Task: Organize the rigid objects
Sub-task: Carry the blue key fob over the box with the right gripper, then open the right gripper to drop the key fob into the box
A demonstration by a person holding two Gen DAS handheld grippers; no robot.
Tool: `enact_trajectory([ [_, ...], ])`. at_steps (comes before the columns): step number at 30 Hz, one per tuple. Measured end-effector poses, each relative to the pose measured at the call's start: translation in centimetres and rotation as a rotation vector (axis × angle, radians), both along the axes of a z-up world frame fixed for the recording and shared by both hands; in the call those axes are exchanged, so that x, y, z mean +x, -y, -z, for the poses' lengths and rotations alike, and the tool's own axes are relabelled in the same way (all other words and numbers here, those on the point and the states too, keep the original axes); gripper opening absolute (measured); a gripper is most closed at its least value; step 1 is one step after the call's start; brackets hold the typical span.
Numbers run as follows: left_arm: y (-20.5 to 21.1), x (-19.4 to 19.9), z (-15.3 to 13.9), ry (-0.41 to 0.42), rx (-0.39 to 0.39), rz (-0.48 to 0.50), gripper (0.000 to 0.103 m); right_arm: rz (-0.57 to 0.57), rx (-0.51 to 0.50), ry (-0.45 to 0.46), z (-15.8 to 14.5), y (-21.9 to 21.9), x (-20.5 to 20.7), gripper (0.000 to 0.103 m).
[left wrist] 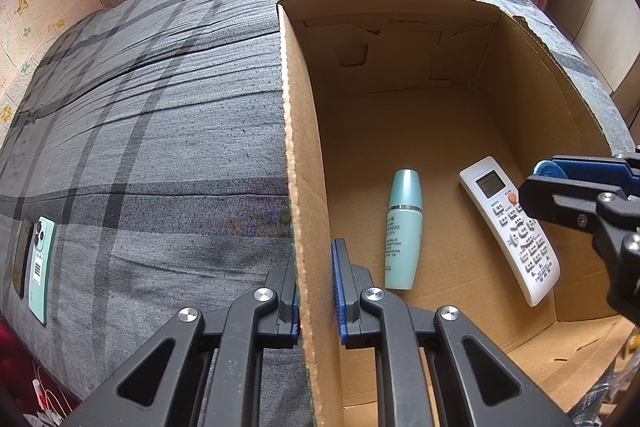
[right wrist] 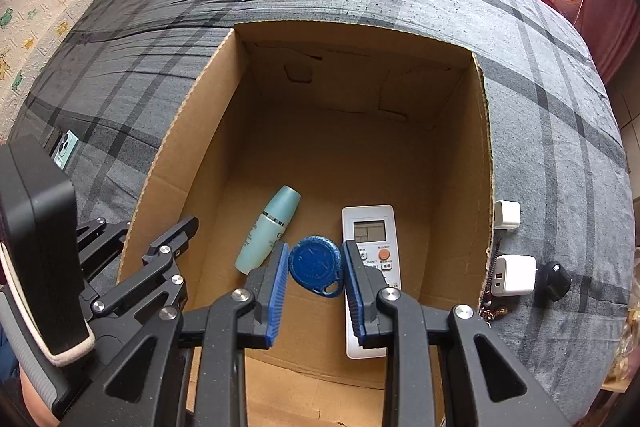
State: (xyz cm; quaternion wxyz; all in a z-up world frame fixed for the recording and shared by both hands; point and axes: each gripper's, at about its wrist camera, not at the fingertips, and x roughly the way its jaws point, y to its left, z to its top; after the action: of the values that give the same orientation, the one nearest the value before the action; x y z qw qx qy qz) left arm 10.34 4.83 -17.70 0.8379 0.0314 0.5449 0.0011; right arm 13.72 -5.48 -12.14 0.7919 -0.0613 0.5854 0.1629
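Note:
An open cardboard box [left wrist: 304, 155] [right wrist: 486, 147] stands on the grey plaid bed. Inside it lie a teal bottle [left wrist: 404, 227] [right wrist: 268, 231] and a white remote [left wrist: 508, 227] [right wrist: 370, 223], side by side on the floor of the box. My left gripper [left wrist: 316, 287] is shut on the box's left wall, one pad outside and one inside. My right gripper [right wrist: 316, 247] is shut on a round blue key fob [right wrist: 316, 265] [left wrist: 548, 169], held above the box floor between the bottle and the remote. In the left wrist view the right gripper [left wrist: 560, 187] enters from the right edge.
Two phones, one mint green [left wrist: 40, 247] [right wrist: 66, 147] and one dark [left wrist: 22, 255], lie on the bed left of the box. Right of the box are two white chargers [right wrist: 507, 215] [right wrist: 514, 275] and a small black object [right wrist: 556, 281]. A papered wall runs behind the bed.

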Motion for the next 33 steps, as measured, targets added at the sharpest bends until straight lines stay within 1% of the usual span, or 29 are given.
enact_trajectory([
  [12,0.0,0.0,0.0,0.000,0.001,0.001,0.014,-0.004,-0.020,-0.055,3.2,-1.4,0.7,0.029],
  [19,-0.1,-0.1,0.0,0.001,-0.001,0.000,0.014,-0.002,-0.031,-0.084,4.8,-1.5,1.3,0.029],
  [27,-0.1,-0.2,0.0,0.002,0.000,0.001,0.014,0.001,-0.019,-0.096,5.4,-1.1,1.6,0.029],
  [33,0.0,-0.2,-0.1,0.002,0.002,0.002,0.014,0.000,-0.013,-0.093,5.4,-0.9,1.6,0.029],
])
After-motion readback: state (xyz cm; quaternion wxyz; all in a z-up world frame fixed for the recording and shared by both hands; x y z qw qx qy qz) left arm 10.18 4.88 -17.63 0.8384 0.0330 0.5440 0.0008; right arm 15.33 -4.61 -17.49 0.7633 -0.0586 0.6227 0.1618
